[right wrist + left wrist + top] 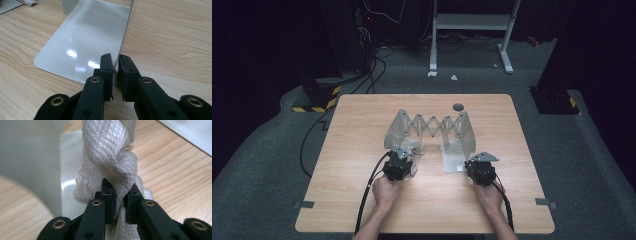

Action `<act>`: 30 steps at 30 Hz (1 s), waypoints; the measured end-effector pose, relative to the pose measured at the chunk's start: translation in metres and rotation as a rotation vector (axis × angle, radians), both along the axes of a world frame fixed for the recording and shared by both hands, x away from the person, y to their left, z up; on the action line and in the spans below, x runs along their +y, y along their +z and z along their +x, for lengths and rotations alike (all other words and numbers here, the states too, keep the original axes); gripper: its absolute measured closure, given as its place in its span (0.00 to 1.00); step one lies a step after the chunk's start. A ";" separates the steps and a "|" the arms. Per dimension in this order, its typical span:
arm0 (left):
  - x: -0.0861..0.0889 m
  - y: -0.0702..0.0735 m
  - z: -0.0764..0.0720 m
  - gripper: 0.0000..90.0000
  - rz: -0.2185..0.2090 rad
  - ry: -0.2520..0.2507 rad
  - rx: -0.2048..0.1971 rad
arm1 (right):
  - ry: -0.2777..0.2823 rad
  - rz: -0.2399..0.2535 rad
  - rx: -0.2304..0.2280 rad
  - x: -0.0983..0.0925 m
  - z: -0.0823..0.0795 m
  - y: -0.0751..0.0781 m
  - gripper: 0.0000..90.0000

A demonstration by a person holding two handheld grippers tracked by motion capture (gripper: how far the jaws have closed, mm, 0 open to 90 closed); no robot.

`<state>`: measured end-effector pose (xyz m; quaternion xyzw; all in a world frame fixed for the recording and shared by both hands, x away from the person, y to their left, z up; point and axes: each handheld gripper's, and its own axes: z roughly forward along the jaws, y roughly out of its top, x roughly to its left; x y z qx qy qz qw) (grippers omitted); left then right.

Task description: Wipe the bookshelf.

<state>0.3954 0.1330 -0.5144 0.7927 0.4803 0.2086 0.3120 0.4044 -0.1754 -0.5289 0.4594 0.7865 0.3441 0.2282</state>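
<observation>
Left gripper point(404, 159) sat at the left foot of the rack, black two-jaw body, grey three-cornered plate on top, cable trailing back past the forearm. In the left gripper view its jaws were pinched on a cloth point(110, 160): pale grey-white, quilted diamond texture, scalloped edge, bunched into a twisted fold rising from between the pads. Cloth lay draped over the glossy base plate point(68, 182) of the rack's left end, over the light wood-grain table point(362, 200).

Rack point(432, 127): two pale metal L-shaped end panels with rounded tops, joined by a zigzag scissor lattice, standing mid-table. Small dark round disc point(457, 106) on the table just behind it.

Right gripper point(481, 167) was at the right end panel's flat foot point(82, 47), a smooth reflective sheet with rounded corners lying flat on the wood. In the right gripper view its jaws were pressed close around the thin edge of that sheet, gripping it.
</observation>
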 end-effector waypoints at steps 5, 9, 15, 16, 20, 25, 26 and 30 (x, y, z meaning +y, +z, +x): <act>0.011 0.000 0.001 0.89 -0.007 0.046 0.002 | 0.000 -0.001 0.000 0.000 0.000 0.000 0.91; 0.013 -0.001 0.007 0.89 -0.010 0.072 -0.003 | 0.000 -0.005 -0.003 0.000 0.000 0.000 0.91; 0.011 -0.001 0.013 0.89 0.006 0.077 -0.019 | 0.001 -0.008 -0.006 0.001 0.000 0.000 0.91; 0.011 -0.002 0.014 0.89 0.003 0.081 -0.018 | 0.001 -0.008 -0.006 0.001 0.000 0.000 0.91; 0.012 0.000 0.018 0.89 0.004 0.092 -0.018 | 0.001 -0.009 -0.006 0.001 0.000 0.000 0.91; 0.015 0.006 0.019 0.89 0.005 0.100 -0.039 | 0.001 -0.010 -0.006 0.001 0.000 0.000 0.91; 0.016 0.010 0.018 0.89 -0.008 0.104 -0.056 | 0.001 -0.010 -0.006 0.001 0.000 0.000 0.91; 0.017 0.013 0.016 0.89 0.001 0.099 -0.056 | 0.000 -0.008 -0.005 0.001 0.000 0.000 0.91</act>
